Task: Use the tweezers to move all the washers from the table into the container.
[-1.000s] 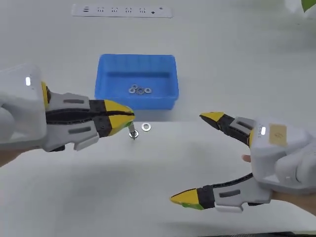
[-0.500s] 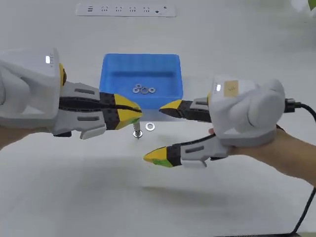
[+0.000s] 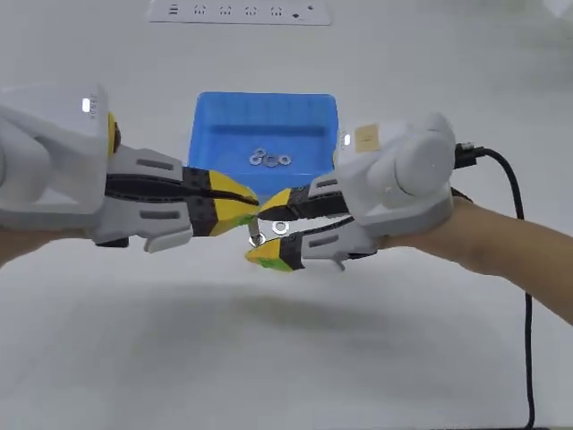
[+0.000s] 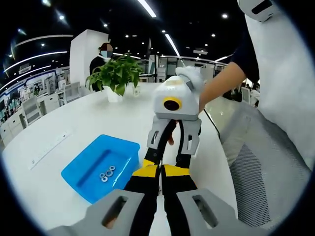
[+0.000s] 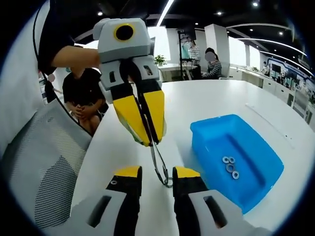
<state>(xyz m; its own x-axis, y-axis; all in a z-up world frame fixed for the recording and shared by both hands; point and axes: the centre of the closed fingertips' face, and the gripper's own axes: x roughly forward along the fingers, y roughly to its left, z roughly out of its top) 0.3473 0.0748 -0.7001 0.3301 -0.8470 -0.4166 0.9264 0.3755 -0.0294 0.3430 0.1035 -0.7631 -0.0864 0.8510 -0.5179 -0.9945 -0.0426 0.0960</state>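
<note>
Tweezers point(image 5: 164, 179): clamped in the left gripper point(image 3: 249, 204), sticking out past its yellow tips and slanting down to the counter point(image 3: 286, 358). In the right gripper view their tip sits between that gripper's own two jaws.
Left gripper: jaws together on the tweezers, stretched in from the left of the head view, level and low over the counter.
Right gripper point(image 3: 264, 228): jaws apart, one above the other in the head view. It is in from the right, nose to nose with the left gripper at frame centre.
Loose washer point(image 3: 280, 228): flat on the counter in the gap between the right gripper's jaws, just right of the tweezers' tip. Whether tip and washer touch, can't tell.
Container point(image 3: 224, 134): blue, open, upper centre of the head view, just beyond both grippers.
Washers in container point(image 3: 270, 160): three, bunched together on its floor near the middle.
Power strip point(image 3: 240, 12): white, at the top edge of the head view, well beyond the container.
Plant point(image 4: 115, 73): green and leafy, upper left of the left gripper view, on the far side of the counter.
</note>
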